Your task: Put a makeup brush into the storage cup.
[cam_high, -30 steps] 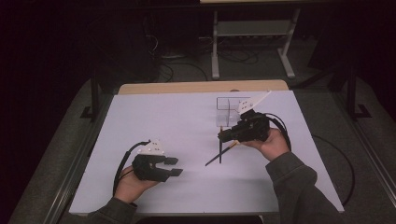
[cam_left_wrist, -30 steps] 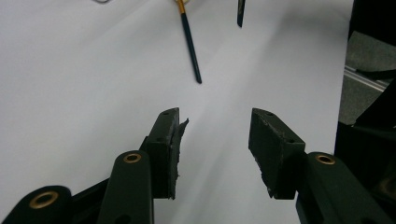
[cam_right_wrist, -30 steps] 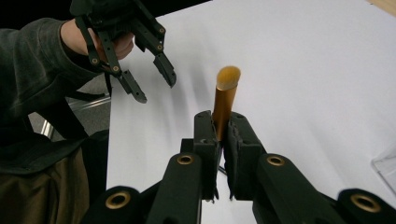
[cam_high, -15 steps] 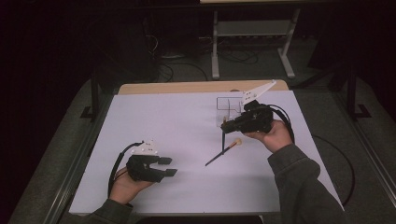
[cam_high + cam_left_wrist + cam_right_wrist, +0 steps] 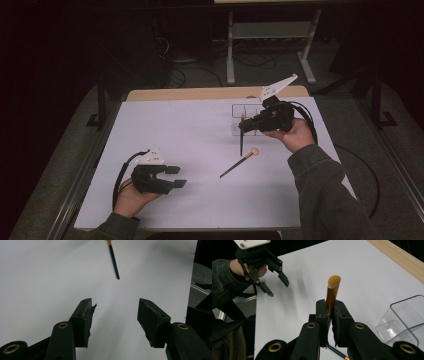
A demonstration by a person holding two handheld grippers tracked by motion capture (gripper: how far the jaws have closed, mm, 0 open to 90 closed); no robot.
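My right gripper [image 5: 245, 125] [image 5: 329, 303] hovers over the far right of the white table [image 5: 190, 130], shut on a slim stick [image 5: 241, 142]. The stick's dark shaft hangs down below the jaws, and its golden end [image 5: 332, 290] pokes out past them. A second dark stick [image 5: 239, 164] [image 5: 113, 261] with a pale tip lies flat on the table just beneath. My left gripper [image 5: 179, 177] [image 5: 115, 302] rests low at the near left; its jaws have just been opening and nothing is between them. It also appears across the table [image 5: 279, 288].
A clear plastic compartment box [image 5: 247, 111] [image 5: 405, 320] stands right beside my right gripper, towards the far edge. A wooden strip [image 5: 200, 93] runs along the table's back edge. Dark floor, cables and a metal stand [image 5: 270, 35] lie beyond.
My right gripper has lifted and drifted towards the far right with the stick in it. The left gripper's jaws stand wider apart; that hand stayed in place.
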